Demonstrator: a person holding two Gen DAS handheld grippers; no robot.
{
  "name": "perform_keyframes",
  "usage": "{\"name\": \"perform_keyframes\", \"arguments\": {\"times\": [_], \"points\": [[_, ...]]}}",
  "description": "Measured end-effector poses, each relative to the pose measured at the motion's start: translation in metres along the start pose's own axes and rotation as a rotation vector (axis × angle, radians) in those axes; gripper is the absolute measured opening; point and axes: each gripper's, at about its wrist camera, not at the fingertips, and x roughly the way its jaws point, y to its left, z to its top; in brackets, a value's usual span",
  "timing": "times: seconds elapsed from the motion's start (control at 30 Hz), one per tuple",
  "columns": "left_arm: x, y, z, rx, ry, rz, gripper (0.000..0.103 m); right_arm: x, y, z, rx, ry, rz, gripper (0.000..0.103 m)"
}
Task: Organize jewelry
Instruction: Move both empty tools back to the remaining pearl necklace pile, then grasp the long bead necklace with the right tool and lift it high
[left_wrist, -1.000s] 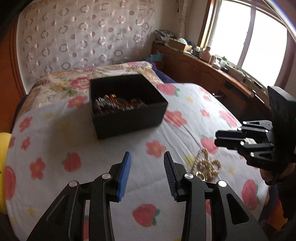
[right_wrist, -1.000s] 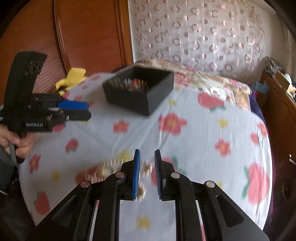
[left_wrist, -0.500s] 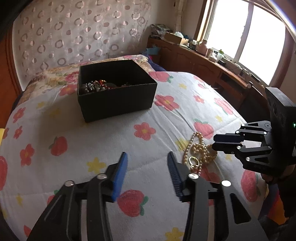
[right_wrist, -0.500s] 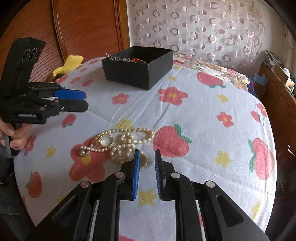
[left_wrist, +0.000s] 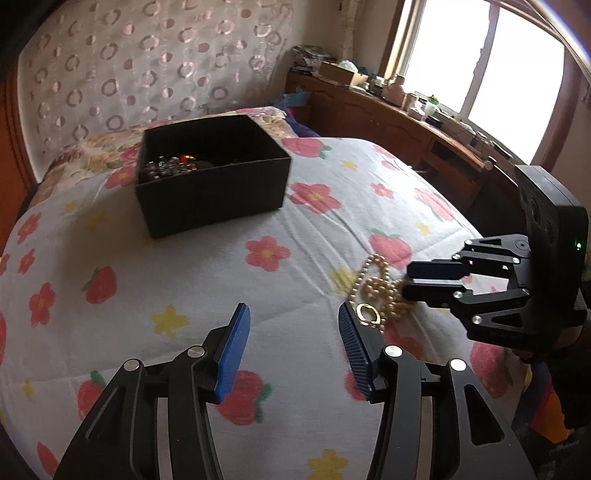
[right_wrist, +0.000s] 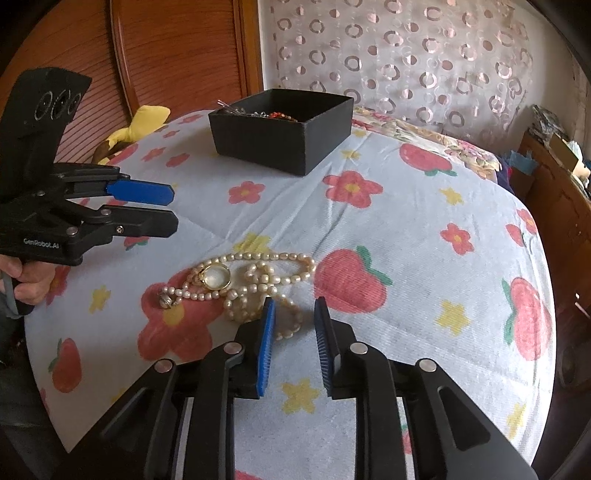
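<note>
Pearl and gold lay in a loose tangle on the flowered bedspread (right_wrist: 424, 229): the pearl necklace (right_wrist: 255, 280) was heaped near the bed's front edge, with a gold ring (right_wrist: 216, 277) resting on its beads and a small metal clasp at one end. Over the last second both tools had drawn back and tipped down, so that the heap, a blur under the right gripper (right_wrist: 293, 332) a moment before, now sat sharp and whole just ahead of it. The right jaws had also widened from a narrow slit to a moderate gap; they were released and held nothing, the left blue pad just over the nearest loop of beads, though I could not tell whether it touched them. The left gripper (left_wrist: 293, 347) hung beside the heap with its jaws spread wide and empty, its right pad close to the ring as that view showed it. The black box (left_wrist: 210, 184) had slid farther off in both views and stood well apart towards the head of the bed, already holding a dark jumble of other pieces. To my eye the change meant the approach was nearly over and the pickup about to start: the necklace was not yet lifted, and it would have to be carried across the bed to that box.
</note>
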Motion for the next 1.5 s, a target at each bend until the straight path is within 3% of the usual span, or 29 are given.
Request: {"name": "perform_keyframes", "arguments": {"times": [0.07,0.1,0.23,0.4,0.8,1.27,1.5], "points": [[0.001,-0.001,-0.001,0.002,0.003,-0.002,0.048,-0.001,-0.001,-0.001,-0.006,0.000,0.003,0.006],[0.002,-0.001,-0.001,0.001,0.005,-0.002,0.048,-0.001,-0.002,-0.001,0.001,0.003,0.014,0.005],[0.003,-0.003,-0.002,0.006,0.009,0.000,0.048,-0.011,-0.006,-0.003,0.016,-0.029,0.015,0.005],[0.006,0.000,-0.002,-0.009,0.012,0.007,0.048,-0.043,-0.006,0.014,0.013,-0.140,0.036,0.005],[0.002,0.003,-0.005,-0.021,0.008,0.003,0.048,-0.124,-0.012,0.060,-0.023,-0.355,-0.025,0.005],[0.005,-0.011,0.002,0.005,0.005,-0.029,0.048,-0.180,-0.013,0.095,-0.071,-0.500,-0.096,0.005],[0.024,-0.033,0.024,0.066,0.031,-0.055,0.048,-0.194,-0.030,0.093,-0.051,-0.515,-0.158,0.005]]}}
